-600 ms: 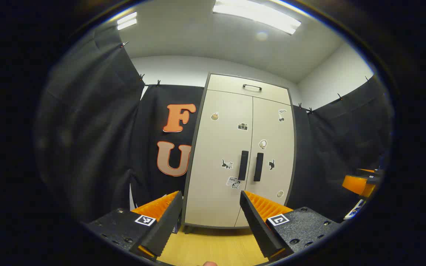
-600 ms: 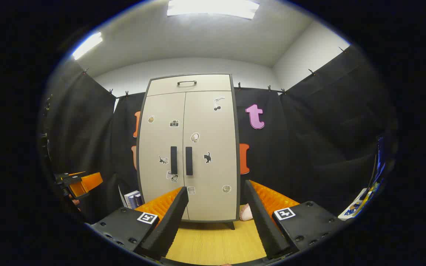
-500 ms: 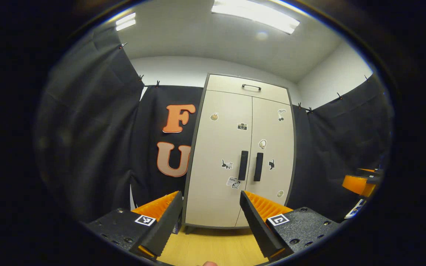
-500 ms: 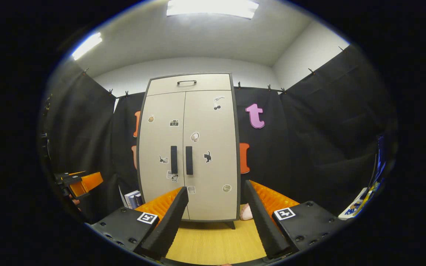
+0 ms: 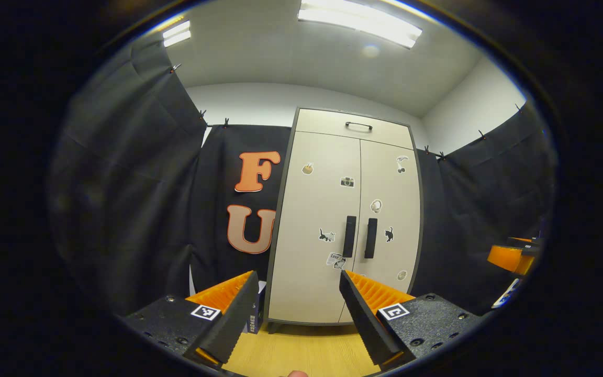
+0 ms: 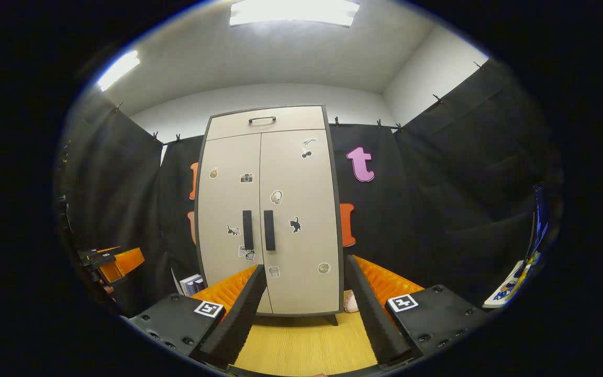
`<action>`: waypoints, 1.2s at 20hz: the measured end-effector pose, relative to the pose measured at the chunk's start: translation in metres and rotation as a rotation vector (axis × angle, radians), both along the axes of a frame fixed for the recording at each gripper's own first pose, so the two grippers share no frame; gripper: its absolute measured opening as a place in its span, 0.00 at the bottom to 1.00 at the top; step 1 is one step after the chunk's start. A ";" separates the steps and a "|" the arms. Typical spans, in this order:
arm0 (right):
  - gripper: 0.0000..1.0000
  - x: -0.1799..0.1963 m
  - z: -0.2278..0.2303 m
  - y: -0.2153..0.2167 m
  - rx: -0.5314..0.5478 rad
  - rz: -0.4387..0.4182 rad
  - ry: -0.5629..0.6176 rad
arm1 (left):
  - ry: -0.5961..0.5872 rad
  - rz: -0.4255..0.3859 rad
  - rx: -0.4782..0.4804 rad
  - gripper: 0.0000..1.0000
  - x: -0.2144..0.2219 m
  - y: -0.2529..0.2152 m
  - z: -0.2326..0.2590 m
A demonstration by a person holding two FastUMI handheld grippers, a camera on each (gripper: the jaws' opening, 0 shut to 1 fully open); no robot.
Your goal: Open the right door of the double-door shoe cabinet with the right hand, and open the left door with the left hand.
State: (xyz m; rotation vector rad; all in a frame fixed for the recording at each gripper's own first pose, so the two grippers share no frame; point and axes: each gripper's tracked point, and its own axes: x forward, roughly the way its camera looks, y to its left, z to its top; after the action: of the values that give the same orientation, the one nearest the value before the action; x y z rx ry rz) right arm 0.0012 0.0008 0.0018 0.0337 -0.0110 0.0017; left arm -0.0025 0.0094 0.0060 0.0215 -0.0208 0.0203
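A beige double-door shoe cabinet (image 5: 327, 220) (image 6: 280, 173) stands ahead against the black cloth, both doors closed. Its left door handle (image 5: 349, 236) (image 6: 247, 230) and right door handle (image 5: 370, 238) (image 6: 269, 230) are black vertical bars side by side at the centre seam. My left gripper (image 5: 293, 309) is open, well short of the cabinet, holding nothing. My right gripper (image 6: 306, 309) is open too, also at a distance. The right gripper (image 5: 511, 257) shows at the far right of the left gripper view; the left gripper (image 6: 110, 262) shows at the far left of the right gripper view.
A top drawer with a black handle (image 5: 358, 125) sits above the doors. Books (image 6: 191, 284) stand on the floor left of the cabinet, and a pink object (image 6: 350, 302) lies at its right foot. Wooden floor (image 6: 301, 345) lies between me and the cabinet.
Both views have shifted slightly: the cabinet sits a little lower and to the right in the left gripper view, and a little lower in the right gripper view. Both grippers stay open.
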 end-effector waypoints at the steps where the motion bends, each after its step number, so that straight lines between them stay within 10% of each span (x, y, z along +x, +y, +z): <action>1: 0.98 0.001 0.000 0.000 0.000 -0.002 0.000 | -0.001 -0.001 0.001 0.92 0.001 0.000 0.000; 24: 0.99 0.037 -0.016 0.004 0.010 -0.004 0.034 | 0.030 -0.028 0.025 0.94 0.030 -0.006 -0.014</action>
State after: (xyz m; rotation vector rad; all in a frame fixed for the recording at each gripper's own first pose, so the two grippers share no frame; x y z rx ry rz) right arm 0.0380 0.0052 -0.0146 0.0436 0.0229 -0.0026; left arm 0.0276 0.0034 -0.0078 0.0468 0.0087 -0.0084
